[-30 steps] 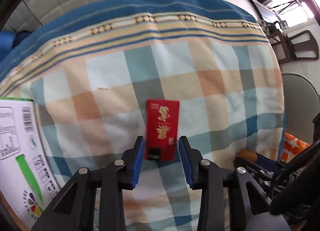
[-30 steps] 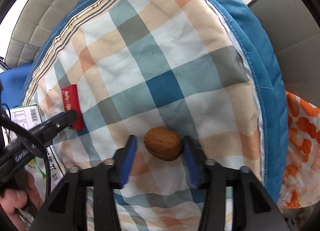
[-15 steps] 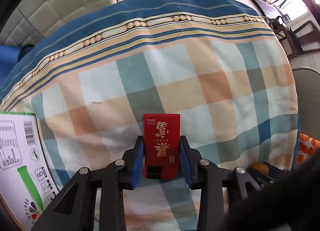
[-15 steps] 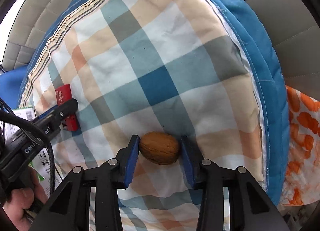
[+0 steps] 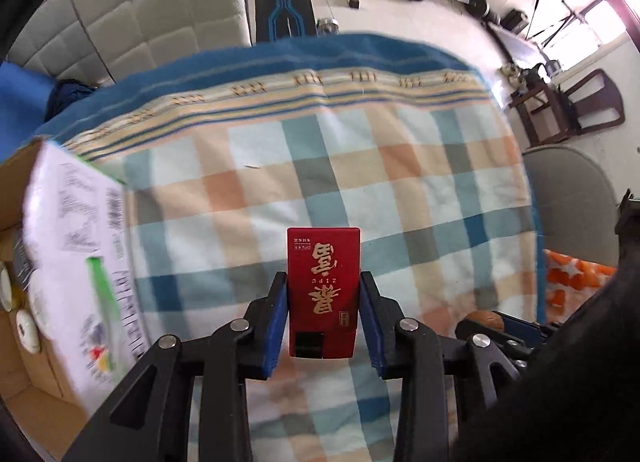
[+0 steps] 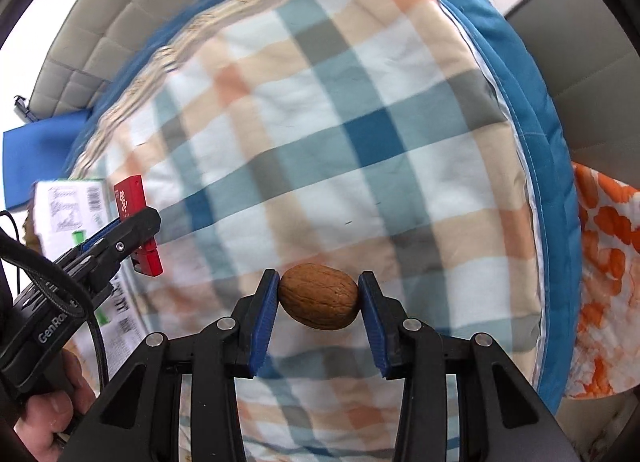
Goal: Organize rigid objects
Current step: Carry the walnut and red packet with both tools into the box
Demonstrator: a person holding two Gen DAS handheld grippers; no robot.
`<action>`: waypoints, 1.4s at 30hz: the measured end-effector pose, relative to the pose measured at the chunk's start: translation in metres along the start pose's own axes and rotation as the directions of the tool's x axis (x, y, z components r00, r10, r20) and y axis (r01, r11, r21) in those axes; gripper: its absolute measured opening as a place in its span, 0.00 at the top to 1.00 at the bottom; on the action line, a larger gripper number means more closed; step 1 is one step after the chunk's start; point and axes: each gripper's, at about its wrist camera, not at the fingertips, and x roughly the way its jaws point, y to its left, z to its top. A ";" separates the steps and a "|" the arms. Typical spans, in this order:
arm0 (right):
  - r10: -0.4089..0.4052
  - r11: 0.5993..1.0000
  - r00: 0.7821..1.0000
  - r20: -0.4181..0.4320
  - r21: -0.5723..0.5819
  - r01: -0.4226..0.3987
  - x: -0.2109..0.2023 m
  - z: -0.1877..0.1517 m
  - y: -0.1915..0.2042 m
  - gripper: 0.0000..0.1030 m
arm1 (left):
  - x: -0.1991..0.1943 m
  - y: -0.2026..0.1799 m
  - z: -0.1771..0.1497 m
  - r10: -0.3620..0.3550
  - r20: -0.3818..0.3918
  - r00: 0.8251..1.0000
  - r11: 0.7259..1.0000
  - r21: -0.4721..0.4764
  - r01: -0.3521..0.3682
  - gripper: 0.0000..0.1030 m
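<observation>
Left gripper (image 5: 323,312) clamped on red box (image 5: 323,290); right gripper (image 6: 318,302) pinching walnut (image 6: 318,296); both clear of checked blanket (image 6: 360,122), likely bound for carton (image 5: 76,262) at frame left.

Counting what's on show: two grippers, two small objects.

One flat red box with gold lettering (image 5: 323,292), one brown oval walnut (image 6: 318,296), one checked blue-and-orange cloth (image 6: 360,142), one white printed cardboard carton (image 5: 80,262), two black grippers with blue pads (image 5: 323,318) (image 6: 318,318).
</observation>
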 end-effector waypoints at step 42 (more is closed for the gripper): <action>0.009 0.911 0.996 0.091 -0.412 0.029 0.025 -0.150 0.395 0.58 | -0.129 0.311 -0.122 -0.010 0.019 1.000 0.966 -0.258 0.015 0.70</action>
